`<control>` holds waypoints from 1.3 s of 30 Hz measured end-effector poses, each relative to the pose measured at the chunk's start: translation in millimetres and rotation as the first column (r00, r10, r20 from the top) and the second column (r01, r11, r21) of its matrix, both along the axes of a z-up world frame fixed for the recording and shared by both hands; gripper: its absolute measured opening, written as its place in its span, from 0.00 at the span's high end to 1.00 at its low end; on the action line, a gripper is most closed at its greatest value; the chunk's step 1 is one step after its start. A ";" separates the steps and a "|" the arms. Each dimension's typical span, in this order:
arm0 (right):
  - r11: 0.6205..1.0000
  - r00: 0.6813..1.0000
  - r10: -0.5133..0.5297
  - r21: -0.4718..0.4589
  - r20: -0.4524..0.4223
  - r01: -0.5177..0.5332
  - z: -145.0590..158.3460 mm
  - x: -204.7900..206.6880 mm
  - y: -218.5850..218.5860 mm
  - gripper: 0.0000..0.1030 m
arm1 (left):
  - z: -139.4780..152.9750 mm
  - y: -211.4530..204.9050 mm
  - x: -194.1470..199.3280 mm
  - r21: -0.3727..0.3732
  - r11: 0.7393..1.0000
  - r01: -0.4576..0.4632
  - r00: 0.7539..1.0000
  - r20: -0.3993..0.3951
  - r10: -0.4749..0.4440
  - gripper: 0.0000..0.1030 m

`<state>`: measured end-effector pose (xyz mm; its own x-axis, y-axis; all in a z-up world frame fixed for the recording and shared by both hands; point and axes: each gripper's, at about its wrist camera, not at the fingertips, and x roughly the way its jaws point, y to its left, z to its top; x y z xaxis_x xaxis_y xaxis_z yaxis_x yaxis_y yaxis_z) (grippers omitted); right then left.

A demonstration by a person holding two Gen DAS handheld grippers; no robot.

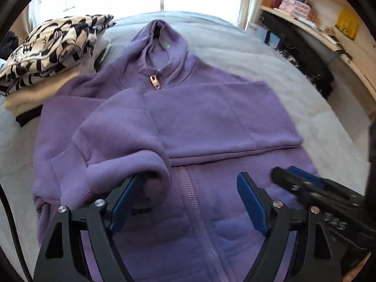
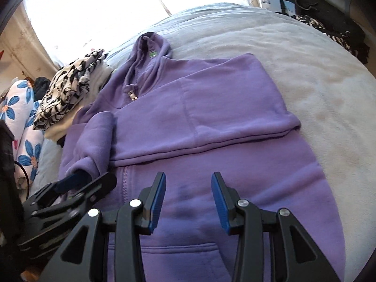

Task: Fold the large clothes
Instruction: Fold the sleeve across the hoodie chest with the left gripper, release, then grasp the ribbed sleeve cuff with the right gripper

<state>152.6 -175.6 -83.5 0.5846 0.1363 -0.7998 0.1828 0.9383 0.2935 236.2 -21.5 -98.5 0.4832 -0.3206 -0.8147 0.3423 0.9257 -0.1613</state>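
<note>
Left wrist view showed a stack of folded clothes (image 1: 47, 54) at the far left of the bed (image 1: 270, 75). Beside it, the purple hoodie (image 1: 188, 117) lay flat, both sleeves folded across its chest. The left gripper (image 1: 185, 192) stood wide apart over the zipper, one finger beside the cuff. The right gripper (image 2: 188, 197) hung half apart above the hoodie, holding nothing.

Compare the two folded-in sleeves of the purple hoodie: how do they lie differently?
The right-side sleeve lies flat and smooth across the chest; the left-side sleeve is bunched and rounded. The right-side sleeve runs crosswise; the left-side sleeve angles down towards the zip, its cuff at the open left tool. Both rest on the hoodie.
</note>
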 end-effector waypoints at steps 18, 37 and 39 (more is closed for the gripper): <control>0.978 0.977 0.205 -0.047 0.050 -0.203 19.1 0.1 71.8 0.46 | 24.1 107.2 -45.4 0.008 0.963 -0.271 0.962 -0.025 0.271 0.20; 0.607 0.764 0.645 -0.594 -0.020 -0.528 6.4 22.2 212.3 0.44 | -2.5 188.7 -58.2 -0.028 0.904 -0.427 0.901 -0.091 0.423 0.20; 0.547 0.747 0.662 -0.640 -0.065 -0.540 -3.2 27.4 221.7 0.44 | -4.4 192.9 -58.2 -0.029 0.900 -0.434 0.898 -0.095 0.430 0.20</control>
<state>180.0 46.0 -86.7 0.6731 0.0508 -0.7378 -0.4841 0.7844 -0.3877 178.0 171.4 -102.9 0.5137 -0.1359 -0.8472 -0.1062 0.9697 -0.2200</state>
